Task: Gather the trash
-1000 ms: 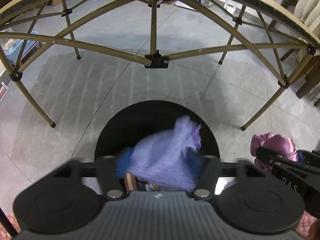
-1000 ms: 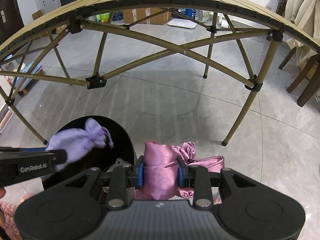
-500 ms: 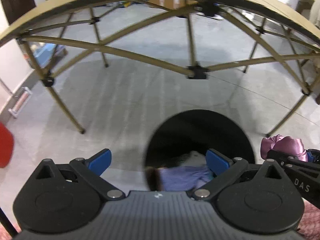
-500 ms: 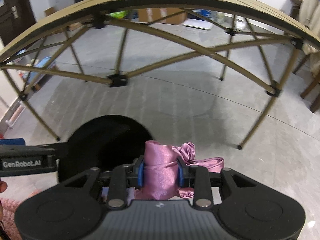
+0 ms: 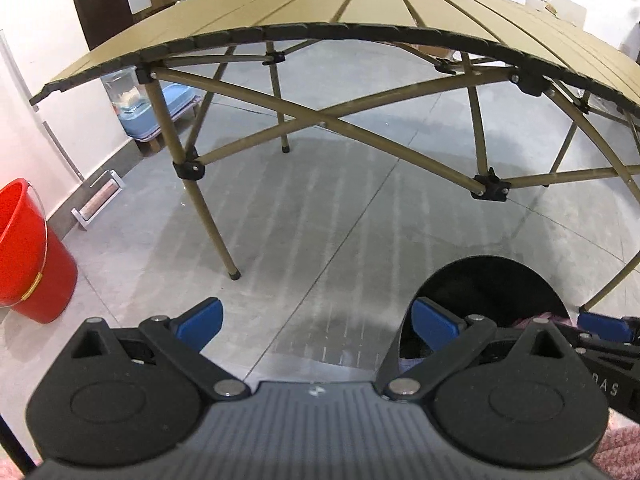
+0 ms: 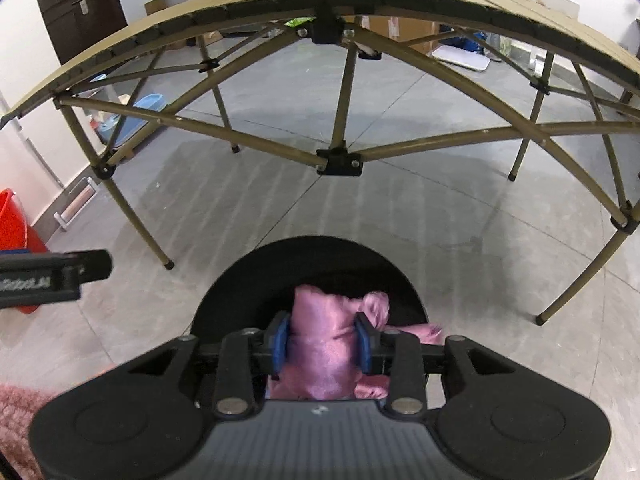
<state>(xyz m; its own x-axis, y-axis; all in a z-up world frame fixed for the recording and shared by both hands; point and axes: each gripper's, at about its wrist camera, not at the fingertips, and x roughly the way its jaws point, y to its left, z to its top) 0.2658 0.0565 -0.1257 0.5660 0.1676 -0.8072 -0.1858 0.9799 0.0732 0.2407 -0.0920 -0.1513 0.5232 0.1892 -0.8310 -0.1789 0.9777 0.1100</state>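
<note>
A round black trash bin (image 6: 256, 280) stands on the grey floor; it also shows in the left wrist view (image 5: 488, 276). My right gripper (image 6: 322, 340) is shut on a crumpled pink cloth (image 6: 324, 344) and holds it over the bin's opening. My left gripper (image 5: 316, 320) is open and empty, to the left of the bin, its right blue pad at the bin's rim. A bit of purple cloth (image 5: 412, 364) lies inside the bin. The right gripper's tip (image 5: 604, 326) and some pink cloth show at the right edge of the left wrist view.
A tan folding table (image 5: 360, 12) with crossed legs (image 6: 340, 160) stands ahead over the floor. A red bucket (image 5: 28, 252) stands at the left by the white wall. Boxes and a blue tub (image 5: 160, 108) lie behind the table.
My left gripper let the purple cloth drop into the bin, opened, and swung left. My right gripper carried the pink cloth leftwards to above the bin.
</note>
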